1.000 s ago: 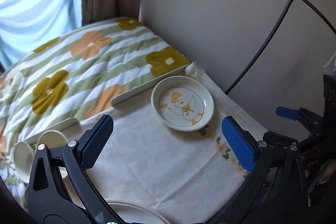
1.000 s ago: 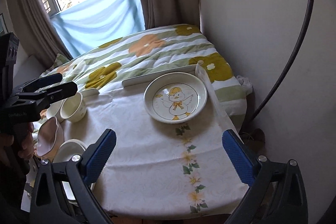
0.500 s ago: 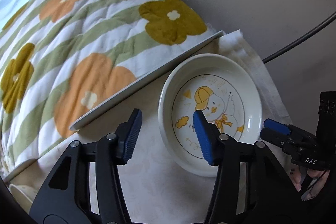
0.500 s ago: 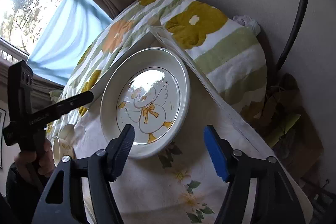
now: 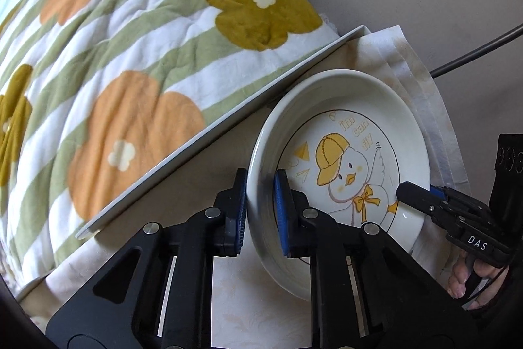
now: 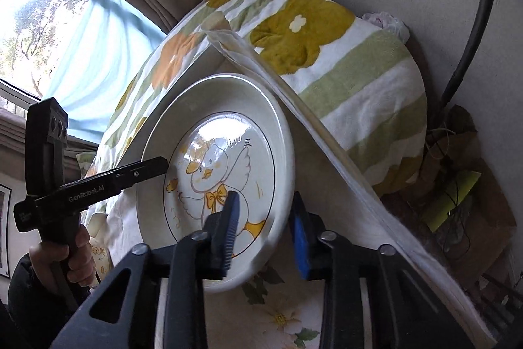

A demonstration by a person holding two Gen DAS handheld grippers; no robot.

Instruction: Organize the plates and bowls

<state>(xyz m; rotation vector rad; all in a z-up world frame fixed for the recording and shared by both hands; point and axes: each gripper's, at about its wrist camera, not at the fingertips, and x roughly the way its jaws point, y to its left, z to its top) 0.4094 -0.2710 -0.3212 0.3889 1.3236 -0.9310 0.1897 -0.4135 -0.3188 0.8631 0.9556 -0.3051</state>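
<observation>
Half a second ago both tools hovered with wide gaps; now the left gripper [image 5: 259,211] has its blue-padded fingers closed on the left rim of the white ceramic duck-print plate [image 5: 356,133], and the right gripper [image 6: 265,234] has narrowed around the opposite rim, though contact there is unclear. The plate sits at the far right corner of the cloth-covered surface [image 5: 255,309], beside the flowered quilt [image 5: 114,61]. A two-handed lift looks imminent.

Plate [image 5: 340,152] near rim hidden behind left gripper [image 5: 260,211].
</observation>
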